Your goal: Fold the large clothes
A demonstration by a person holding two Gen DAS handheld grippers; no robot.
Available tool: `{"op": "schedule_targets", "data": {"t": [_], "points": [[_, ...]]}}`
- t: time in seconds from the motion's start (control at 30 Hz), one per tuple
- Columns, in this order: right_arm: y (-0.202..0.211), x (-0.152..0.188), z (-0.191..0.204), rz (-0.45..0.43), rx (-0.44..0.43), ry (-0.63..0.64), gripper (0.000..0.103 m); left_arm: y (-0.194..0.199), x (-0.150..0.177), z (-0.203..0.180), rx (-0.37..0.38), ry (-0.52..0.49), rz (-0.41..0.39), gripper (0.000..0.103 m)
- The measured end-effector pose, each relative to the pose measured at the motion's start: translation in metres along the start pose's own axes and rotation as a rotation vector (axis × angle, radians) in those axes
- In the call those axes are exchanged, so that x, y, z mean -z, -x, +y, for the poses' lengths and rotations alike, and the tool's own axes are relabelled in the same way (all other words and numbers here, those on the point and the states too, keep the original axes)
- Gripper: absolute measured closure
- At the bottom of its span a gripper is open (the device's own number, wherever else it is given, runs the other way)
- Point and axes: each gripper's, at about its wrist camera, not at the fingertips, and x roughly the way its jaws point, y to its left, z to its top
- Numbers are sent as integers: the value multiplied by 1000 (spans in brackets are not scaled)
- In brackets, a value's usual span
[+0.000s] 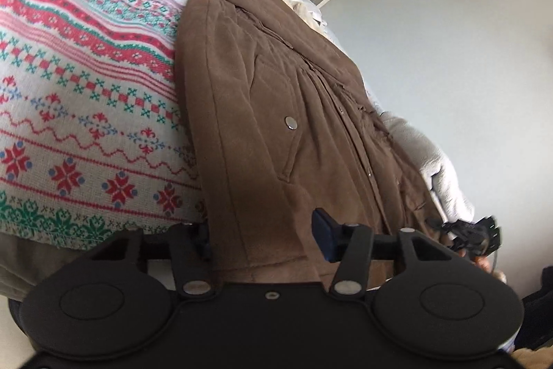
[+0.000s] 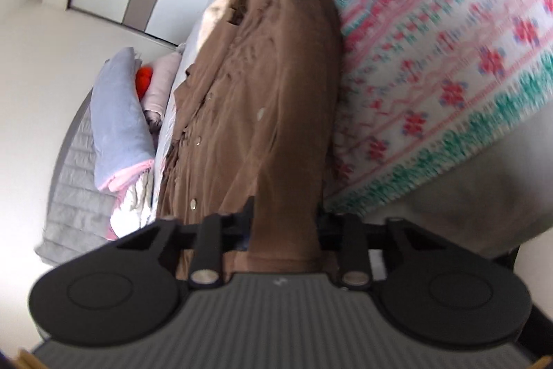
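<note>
The brown coat [image 1: 276, 113] lies stretched along the bed, its near hem running into both claws. The left claw [image 1: 266, 237] grips that hem, and the right claw [image 2: 287, 223] is clamped on it too. A patterned blanket [image 1: 79, 64] lies beside the coat; folded clothes [image 2: 117, 113] are stacked on its other side.

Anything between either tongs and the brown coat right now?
Nothing visible. The brown coat hem already sits between the left tongs fingers, and the right tongs straddle another hem section. The patterned blanket lies underneath, not between.
</note>
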Motion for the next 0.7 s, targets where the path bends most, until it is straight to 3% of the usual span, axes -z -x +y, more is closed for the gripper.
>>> {"op": "schedule_targets", "data": {"t": [0.13, 0.37, 0.47, 0.7], "points": [[8, 2, 20, -98, -68, 84, 87, -2, -1, -7, -35, -24, -30, 77], [16, -10, 50, -230, -152, 206, 88, 7, -10, -33, 21, -102, -185, 83], [16, -22, 66, -280, -174, 238, 88, 15, -29, -47, 64, -99, -293, 85], [7, -70, 106, -386, -146, 274, 88, 7, -99, -75, 77, -106, -424, 86]]}}
